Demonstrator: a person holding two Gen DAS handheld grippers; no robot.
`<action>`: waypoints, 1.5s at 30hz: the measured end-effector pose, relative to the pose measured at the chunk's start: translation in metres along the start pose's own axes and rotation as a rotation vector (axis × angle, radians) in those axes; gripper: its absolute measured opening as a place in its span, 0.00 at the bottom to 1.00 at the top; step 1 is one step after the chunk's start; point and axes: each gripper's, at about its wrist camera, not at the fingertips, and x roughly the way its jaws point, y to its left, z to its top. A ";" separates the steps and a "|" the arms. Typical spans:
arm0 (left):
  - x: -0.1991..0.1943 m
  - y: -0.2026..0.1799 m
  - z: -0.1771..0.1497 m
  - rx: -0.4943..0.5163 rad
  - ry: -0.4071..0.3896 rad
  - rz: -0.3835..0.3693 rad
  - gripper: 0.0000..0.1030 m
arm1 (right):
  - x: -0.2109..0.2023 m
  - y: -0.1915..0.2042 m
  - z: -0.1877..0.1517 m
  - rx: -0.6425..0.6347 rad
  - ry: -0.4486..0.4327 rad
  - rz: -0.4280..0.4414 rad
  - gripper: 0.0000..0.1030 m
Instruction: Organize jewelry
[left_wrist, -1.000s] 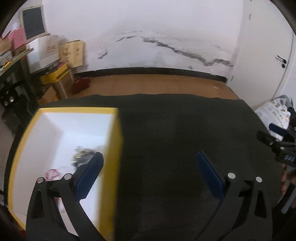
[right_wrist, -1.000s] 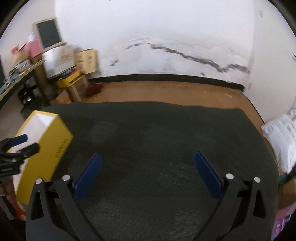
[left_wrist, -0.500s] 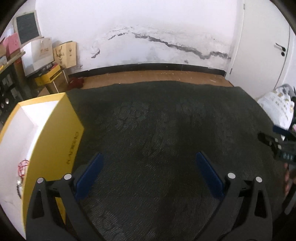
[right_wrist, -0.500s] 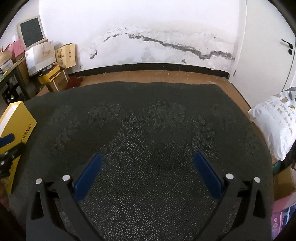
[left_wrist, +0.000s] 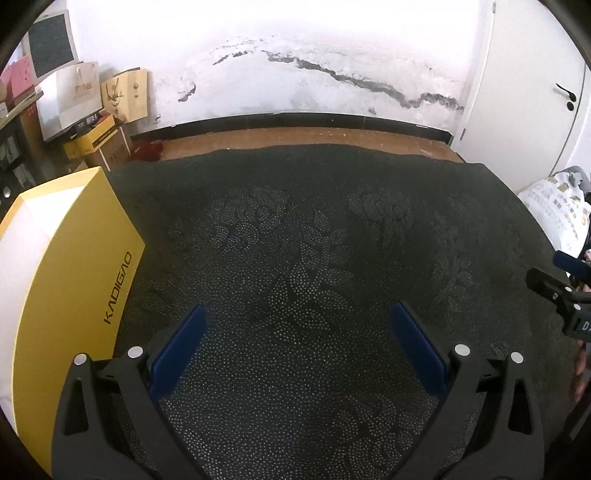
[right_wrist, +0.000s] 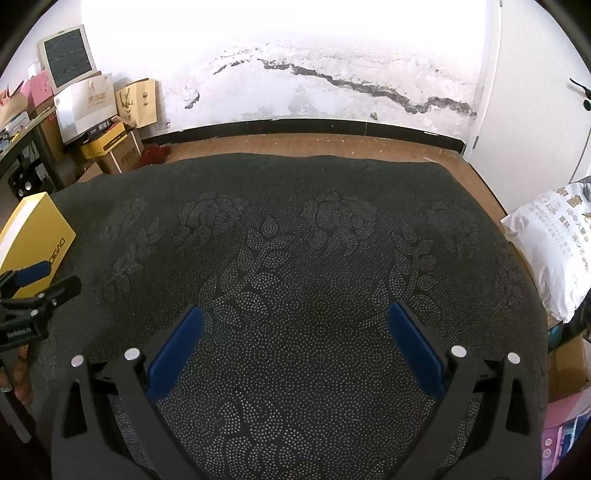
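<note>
The landmark is the yellow box (left_wrist: 74, 266), which stands at the left edge of the dark patterned cloth (left_wrist: 314, 258) with its lettered side wall (marked KADIGAO) facing the open cloth. Its white interior (left_wrist: 26, 236) is only partly in view, so no jewelry can be made out from either camera.

The left gripper (left_wrist: 299, 328) hovers just to the right of the box, above the cloth. Its blue-padded fingers (left_wrist: 177, 350) are spread wide and hold nothing.

The right gripper (right_wrist: 295, 325) is positioned well to the right of the box, over the middle of the cloth, fingers likewise spread wide with nothing between them.

Beyond the box, cardboard cartons (right_wrist: 110, 147) and paper bags (right_wrist: 136, 99) stand against the cracked white wall (right_wrist: 332, 74).
</note>
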 end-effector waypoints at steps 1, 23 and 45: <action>0.000 0.000 0.000 -0.001 0.001 -0.004 0.94 | 0.000 0.000 0.000 0.002 0.000 -0.001 0.93; 0.001 0.001 -0.002 0.014 0.008 0.003 0.94 | 0.004 0.005 0.000 -0.001 0.008 -0.001 0.93; 0.003 -0.001 -0.003 0.017 0.017 0.005 0.94 | 0.005 0.009 -0.001 -0.003 0.009 0.000 0.93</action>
